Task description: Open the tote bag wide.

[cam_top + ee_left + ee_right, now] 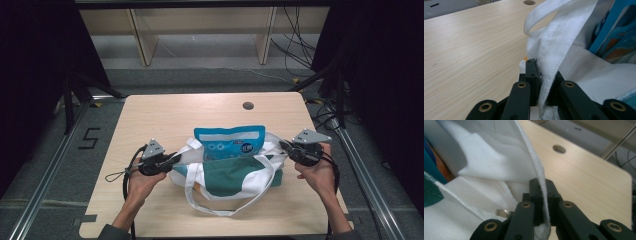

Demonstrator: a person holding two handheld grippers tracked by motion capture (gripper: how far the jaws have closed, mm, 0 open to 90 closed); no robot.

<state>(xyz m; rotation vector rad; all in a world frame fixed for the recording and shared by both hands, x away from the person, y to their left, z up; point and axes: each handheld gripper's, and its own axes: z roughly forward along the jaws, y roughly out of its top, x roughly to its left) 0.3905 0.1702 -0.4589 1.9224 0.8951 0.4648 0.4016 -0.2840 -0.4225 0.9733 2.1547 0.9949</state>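
Both hands spread wide; left gripper (pixel 172 159), right gripper (pixel 285 145) clamp tote bag (pixel 235 175) edges.

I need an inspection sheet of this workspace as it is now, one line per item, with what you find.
Surface: light wooden table with a round hole near its far edge.
Job's things: white and green tote bag lying at the middle; a blue packet sticks out of its mouth; one white handle loop lies toward the person.
Clutter: nothing seen.
Grippers: left claw shut on the bag's white edge; right claw shut on the white edge at the opposite side.
Cables: black cable trails from the left claw; more cables on the floor beyond.
Surroundings: wooden shelving behind, dark curtains at both sides.
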